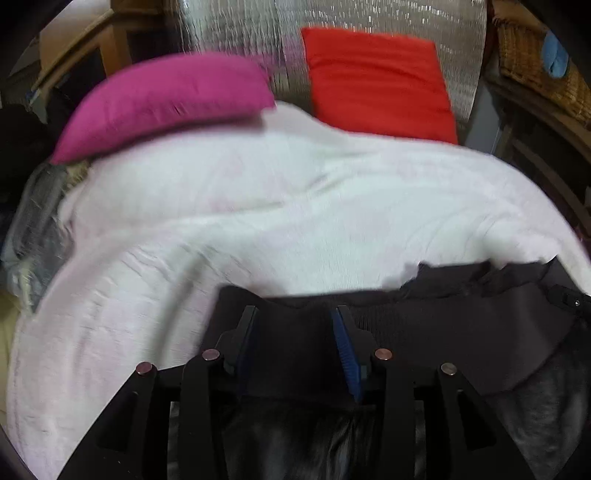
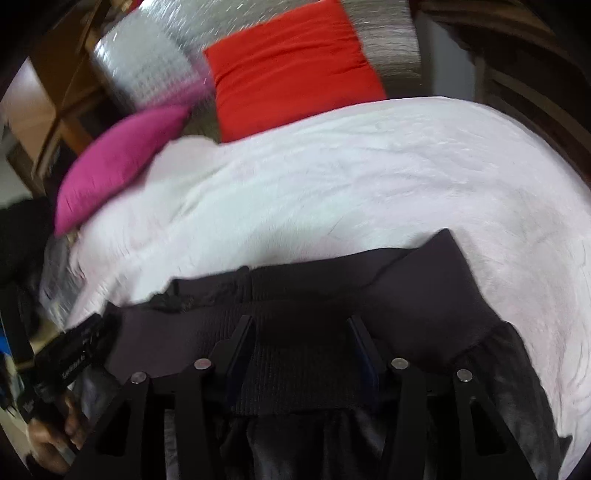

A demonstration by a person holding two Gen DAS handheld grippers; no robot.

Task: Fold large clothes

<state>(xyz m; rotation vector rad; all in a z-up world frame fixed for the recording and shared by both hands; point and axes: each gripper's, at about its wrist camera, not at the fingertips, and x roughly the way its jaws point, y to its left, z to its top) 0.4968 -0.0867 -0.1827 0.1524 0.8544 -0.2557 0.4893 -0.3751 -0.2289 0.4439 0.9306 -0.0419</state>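
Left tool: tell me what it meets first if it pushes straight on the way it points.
Most likely the dark garment: its ribbed band lies right between and ahead of the left tool, whose jaws stand apart. Past that edge comes the white bedspread. Depth is unclear.

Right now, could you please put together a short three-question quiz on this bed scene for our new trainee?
1. True or false: the dark garment lies on the white bedspread.
2. Which cushion leans against the silver headboard beside the pink cushion? A) blue B) red C) green
3. Fill in: the pads of the left tool and the right tool stand ____ over the garment's ribbed band.

Key
1. True.
2. B: the red cushion.
3. Apart; neither tool's pads press on the cloth.
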